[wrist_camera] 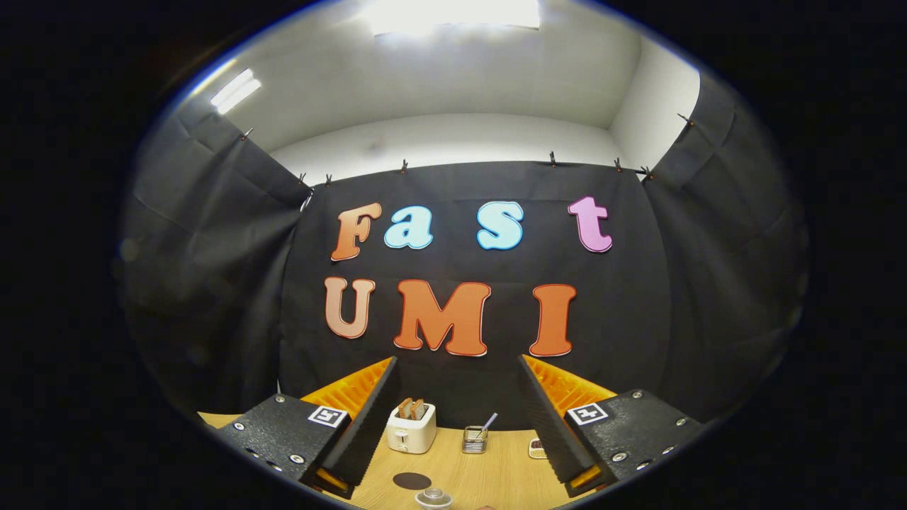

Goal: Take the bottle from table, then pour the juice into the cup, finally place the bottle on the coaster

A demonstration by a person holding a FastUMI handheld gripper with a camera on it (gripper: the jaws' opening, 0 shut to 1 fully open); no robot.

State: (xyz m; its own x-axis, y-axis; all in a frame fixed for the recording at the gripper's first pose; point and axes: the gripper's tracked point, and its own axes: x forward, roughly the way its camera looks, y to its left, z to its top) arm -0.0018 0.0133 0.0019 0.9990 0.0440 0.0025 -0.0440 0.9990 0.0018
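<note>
Colours and patterns of the gripper and tabletop objects.
Gripper point(457, 418): black textured fingers point(354, 432) with orange ribbed backing, each bearing a black-and-white square marker point(328, 416). Table point(496, 467): pale wood grain. Toaster point(412, 428): white, holding brown toast. Coaster point(412, 481): dark. Small holder point(474, 439): metallic.

I am working in a staged booth, not a real kitchen: black cloth point(212, 283) is clipped up as walls under a plain white ceiling with a bright light panel point(453, 14). A wooden table point(496, 467) carries kitchen props along its far edge, a toaster point(411, 428) and a small holder with a spoon point(475, 439).
</note>
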